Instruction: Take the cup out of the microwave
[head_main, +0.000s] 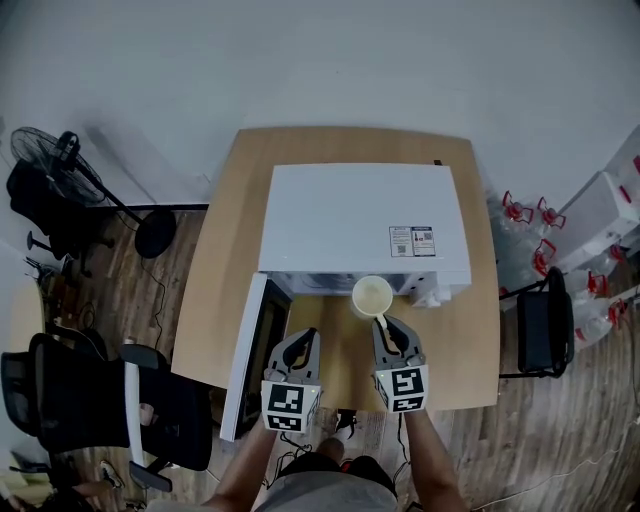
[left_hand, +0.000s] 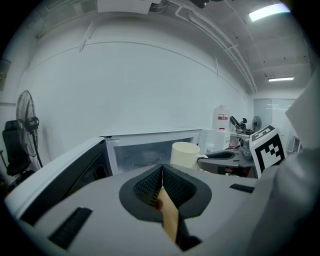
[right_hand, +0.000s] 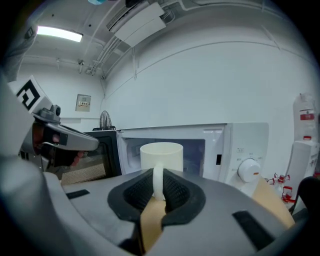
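Observation:
A cream cup (head_main: 372, 296) hangs in the air just in front of the white microwave (head_main: 360, 222), clear of its cavity. My right gripper (head_main: 383, 322) is shut on the cup's handle (right_hand: 158, 182), with the cup (right_hand: 161, 156) upright beyond the pads. The microwave door (head_main: 250, 352) stands swung open to the left. My left gripper (head_main: 302, 342) is to the left of the right one, in front of the open cavity (left_hand: 150, 155). Its jaws are shut with nothing between them. The cup (left_hand: 184, 154) shows to its right.
The microwave sits on a wooden table (head_main: 215, 270) with bare top in front of it. A black office chair (head_main: 90, 405) stands at the left, a floor fan (head_main: 60, 160) behind it. Another chair (head_main: 545, 330) and water bottles (head_main: 520, 215) are at the right.

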